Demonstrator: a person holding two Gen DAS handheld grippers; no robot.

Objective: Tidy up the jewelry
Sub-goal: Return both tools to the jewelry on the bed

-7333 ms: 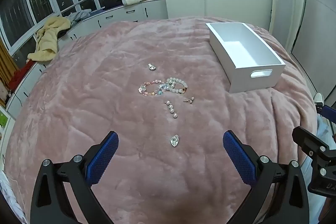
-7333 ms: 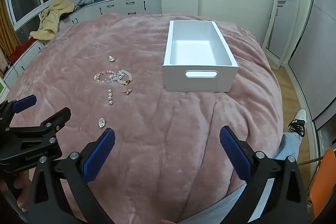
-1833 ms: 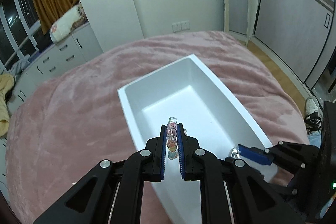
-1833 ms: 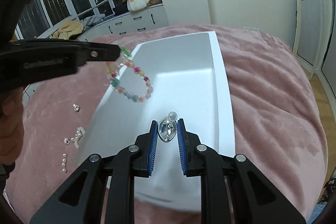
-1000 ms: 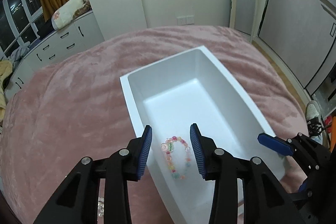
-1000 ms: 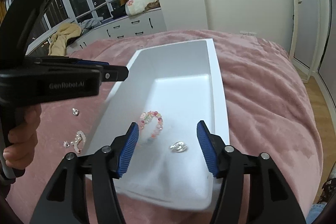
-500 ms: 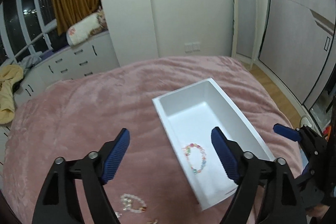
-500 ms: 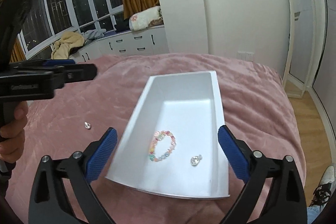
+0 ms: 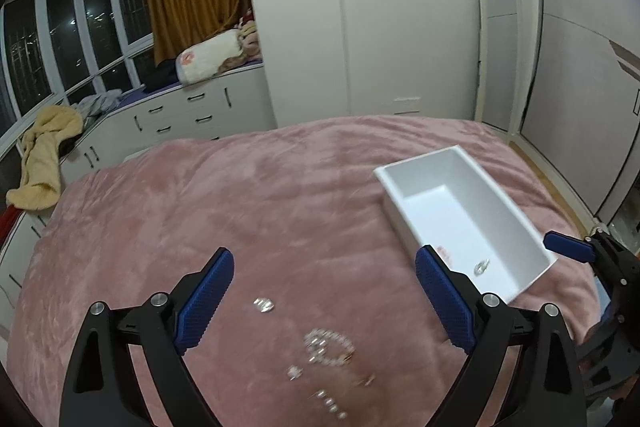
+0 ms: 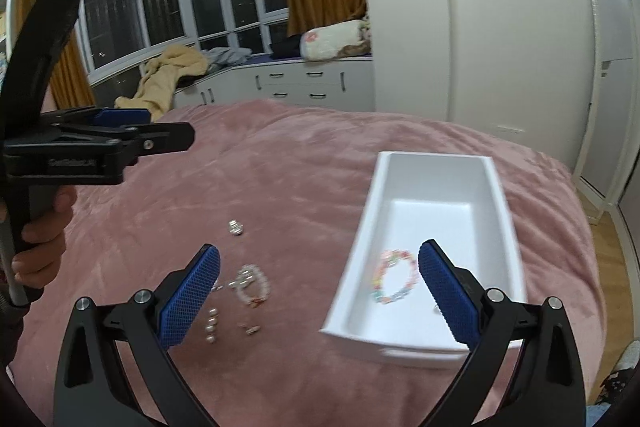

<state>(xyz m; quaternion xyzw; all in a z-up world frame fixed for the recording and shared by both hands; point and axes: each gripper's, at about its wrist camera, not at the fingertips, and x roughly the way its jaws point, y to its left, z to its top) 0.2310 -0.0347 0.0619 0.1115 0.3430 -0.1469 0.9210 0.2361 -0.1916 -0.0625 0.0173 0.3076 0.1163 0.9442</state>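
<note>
A white box (image 9: 516,211) (image 10: 496,187) stands on the pink blanket. In it lie a multicoloured bead bracelet (image 10: 394,277) and a silver heart pendant (image 9: 481,266). On the blanket to its left lie a white bead bracelet (image 9: 330,345) (image 10: 252,283), a silver pendant (image 9: 264,304) (image 10: 236,227), a short pearl string (image 10: 211,325) (image 9: 331,404) and small earrings (image 10: 250,329). My left gripper (image 9: 324,301) is open and empty above the loose jewelry. My right gripper (image 10: 320,295) is open and empty, above the box's left wall.
The pink blanket (image 9: 240,195) covers a round-edged bed. White drawers (image 9: 180,119) with a yellow cloth (image 9: 44,163) and a pillow (image 9: 208,61) run below the windows at the back. A wardrobe and door (image 9: 500,39) stand behind the box.
Both grippers let go of the bead bracelet and the heart pendant into the box, opened wide, rose and swung left toward the loose jewelry on the blanket.
</note>
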